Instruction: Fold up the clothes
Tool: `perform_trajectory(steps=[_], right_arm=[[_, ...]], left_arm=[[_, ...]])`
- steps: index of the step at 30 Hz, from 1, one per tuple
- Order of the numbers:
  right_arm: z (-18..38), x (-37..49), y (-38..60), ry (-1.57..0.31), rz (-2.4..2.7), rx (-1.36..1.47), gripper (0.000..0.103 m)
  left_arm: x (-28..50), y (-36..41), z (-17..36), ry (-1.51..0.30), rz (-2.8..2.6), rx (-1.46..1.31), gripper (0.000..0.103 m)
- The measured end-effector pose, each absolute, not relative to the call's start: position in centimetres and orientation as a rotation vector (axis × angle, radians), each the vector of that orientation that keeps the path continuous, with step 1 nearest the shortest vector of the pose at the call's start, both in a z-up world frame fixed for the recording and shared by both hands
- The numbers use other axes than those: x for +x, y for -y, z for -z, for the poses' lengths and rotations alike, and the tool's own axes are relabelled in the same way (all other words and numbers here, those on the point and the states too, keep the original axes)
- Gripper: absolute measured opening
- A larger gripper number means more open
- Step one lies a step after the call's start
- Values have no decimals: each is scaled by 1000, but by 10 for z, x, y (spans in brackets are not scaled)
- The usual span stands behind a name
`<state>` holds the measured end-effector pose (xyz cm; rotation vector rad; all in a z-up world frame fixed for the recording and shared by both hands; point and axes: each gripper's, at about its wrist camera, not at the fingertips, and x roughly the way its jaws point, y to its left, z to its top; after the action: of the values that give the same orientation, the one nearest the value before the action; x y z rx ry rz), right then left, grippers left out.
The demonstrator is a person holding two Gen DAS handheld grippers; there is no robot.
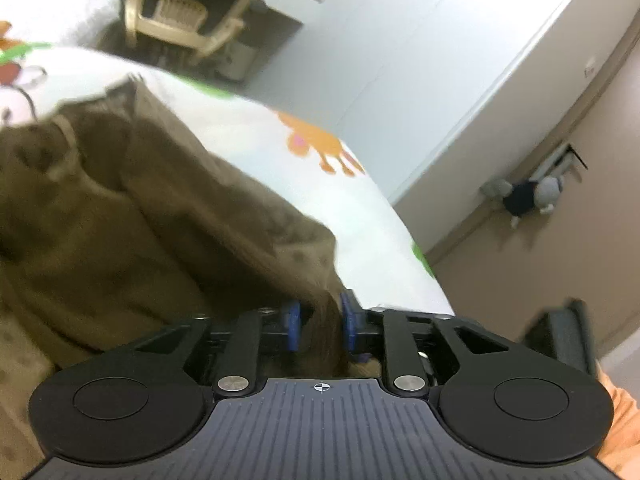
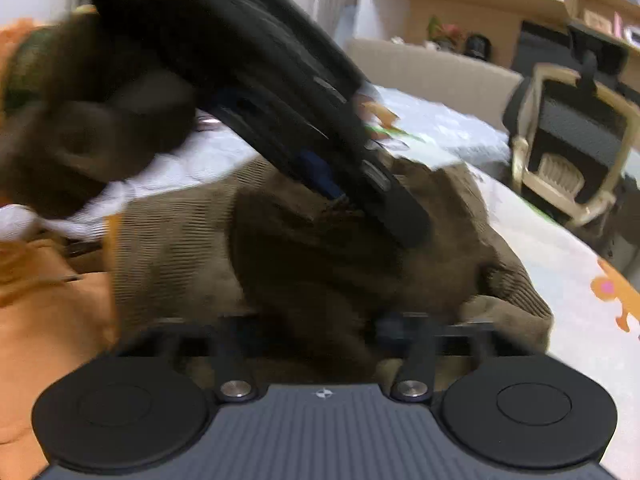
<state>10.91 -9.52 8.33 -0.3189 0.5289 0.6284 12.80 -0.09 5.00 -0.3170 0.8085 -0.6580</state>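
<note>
A brown knitted sweater point(image 1: 132, 208) lies bunched on a bed with a white cartoon-print sheet point(image 1: 360, 208). My left gripper point(image 1: 321, 326) is shut, its blue pads point(image 1: 293, 324) pinching a fold of the sweater near the bed's edge. In the right wrist view the sweater point(image 2: 320, 248) fills the middle, and the left gripper point(image 2: 340, 196) reaches down onto it from the upper left, held by a dark gloved hand point(image 2: 80, 120). My right gripper point(image 2: 320, 330) is blurred, with a thick bunch of sweater between its fingers; cloth hides its left finger.
An orange garment point(image 2: 48, 312) lies at the left beside the sweater. A cream-framed chair point(image 2: 560, 160) stands past the bed's far side. A stuffed toy point(image 1: 524, 196) lies on the floor by the wall. Bare sheet point(image 2: 568, 272) shows to the right.
</note>
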Motion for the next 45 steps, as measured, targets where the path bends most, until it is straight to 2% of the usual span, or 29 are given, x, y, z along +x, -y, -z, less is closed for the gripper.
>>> perform_trajectory(steps=[1, 2, 3, 4, 8, 12, 14, 18, 19, 20, 21, 22, 24, 25, 27, 30, 32, 34, 37, 41, 42, 43, 45], right_arm=[[-89, 120, 107, -500, -593, -302, 23], [-97, 129, 121, -466, -542, -285, 22], [-106, 141, 137, -436, -475, -260, 22], [-115, 155, 157, -414, -400, -223, 21], [-134, 212, 226, -387, -100, -186, 21], [-110, 267, 279, -501, 137, -118, 22], [-89, 283, 291, -592, 190, -66, 29], [-68, 278, 298, -650, 173, 26, 37], [-70, 273, 297, -642, 170, 36, 42], [-75, 268, 295, -631, 168, 36, 42], [-80, 265, 294, -619, 166, 35, 43], [-87, 259, 291, -599, 163, 23, 44], [-103, 246, 279, -542, 148, -26, 52], [-111, 243, 273, -515, 135, -43, 55], [-127, 240, 261, -464, 108, -71, 55], [-152, 242, 225, -406, 5, -106, 58], [-169, 243, 201, -368, -64, -130, 68], [-175, 253, 170, -388, -179, -140, 70], [-169, 288, 123, -485, -325, -98, 70], [-153, 341, 60, -630, -492, -32, 70], [-145, 357, 43, -676, -526, -12, 70], [-136, 369, 29, -710, -549, -4, 70], [-118, 394, 2, -776, -593, 9, 70]], left_arm=[[126, -7, -56, -778, 640, -294, 52], [123, -14, -61, -740, 622, -259, 62], [119, -20, -66, -699, 605, -213, 82], [116, -25, -71, -658, 587, -167, 94], [104, -16, -64, -619, 552, 43, 95], [101, 17, -33, -673, 615, 207, 95], [98, 31, -18, -674, 608, 322, 95], [102, 30, 2, -674, 564, 420, 95], [106, 23, 3, -674, 557, 399, 91], [109, 15, 4, -674, 556, 371, 81], [112, 7, 3, -680, 568, 333, 56], [115, -1, 1, -689, 589, 287, 39], [115, -13, -4, -666, 582, 256, 28], [115, -19, -9, -641, 569, 260, 27], [120, -42, -21, -606, 522, 233, 25], [137, -99, -43, -551, 344, 166, 24], [145, -146, -54, -506, 170, 127, 24], [151, -196, -54, -501, 12, 55, 24], [160, -269, -47, -517, -198, -72, 26], [159, -318, -24, -596, -271, -265, 32], [157, -320, -21, -599, -278, -285, 41], [154, -322, -19, -599, -276, -300, 56], [144, -322, -21, -575, -251, -328, 74]])
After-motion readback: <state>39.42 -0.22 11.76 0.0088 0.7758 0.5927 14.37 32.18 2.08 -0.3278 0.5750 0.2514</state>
